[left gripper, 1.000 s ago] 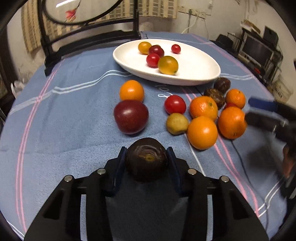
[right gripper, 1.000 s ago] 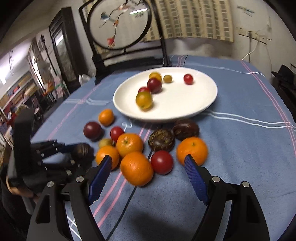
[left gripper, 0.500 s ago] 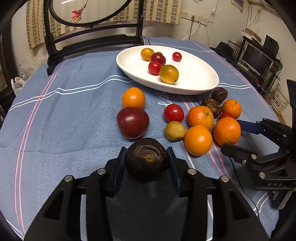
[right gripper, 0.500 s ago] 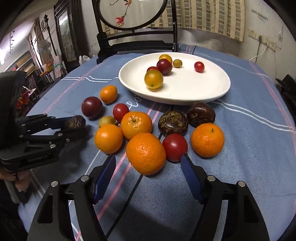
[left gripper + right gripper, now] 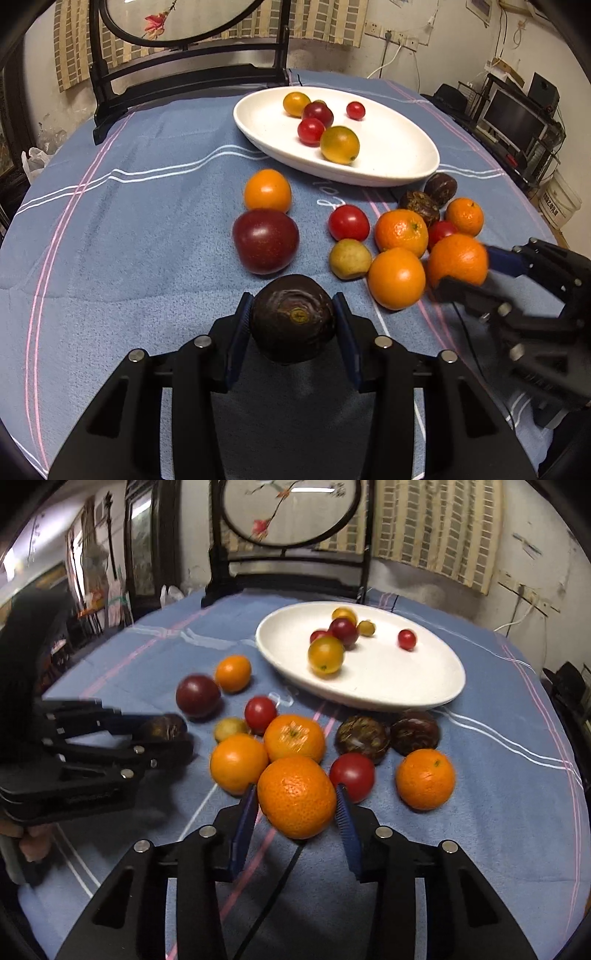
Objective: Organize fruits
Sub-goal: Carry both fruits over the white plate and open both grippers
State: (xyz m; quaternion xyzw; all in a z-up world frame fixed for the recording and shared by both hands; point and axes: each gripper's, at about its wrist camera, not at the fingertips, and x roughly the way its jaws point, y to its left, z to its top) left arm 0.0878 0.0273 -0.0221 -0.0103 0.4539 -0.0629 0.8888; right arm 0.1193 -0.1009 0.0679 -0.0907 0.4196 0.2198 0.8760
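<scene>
My left gripper is shut on a dark brown passion fruit, held just above the blue cloth; it also shows in the right wrist view. My right gripper is shut on a large orange, seen in the left wrist view too. A white oval plate at the back holds several small red and yellow fruits. Loose oranges, red tomatoes, a dark red plum, a small yellow fruit and two dark passion fruits lie in front of the plate.
A dark wooden stand with a round painted screen stands at the table's far edge. The blue striped tablecloth covers the round table. A black cable runs under the right gripper. Shelves and a monitor are off to the right.
My right gripper moved forward and closed on the large orange; it was open behind the fruit before. My left gripper kept hold of the passion fruit and barely moved.
</scene>
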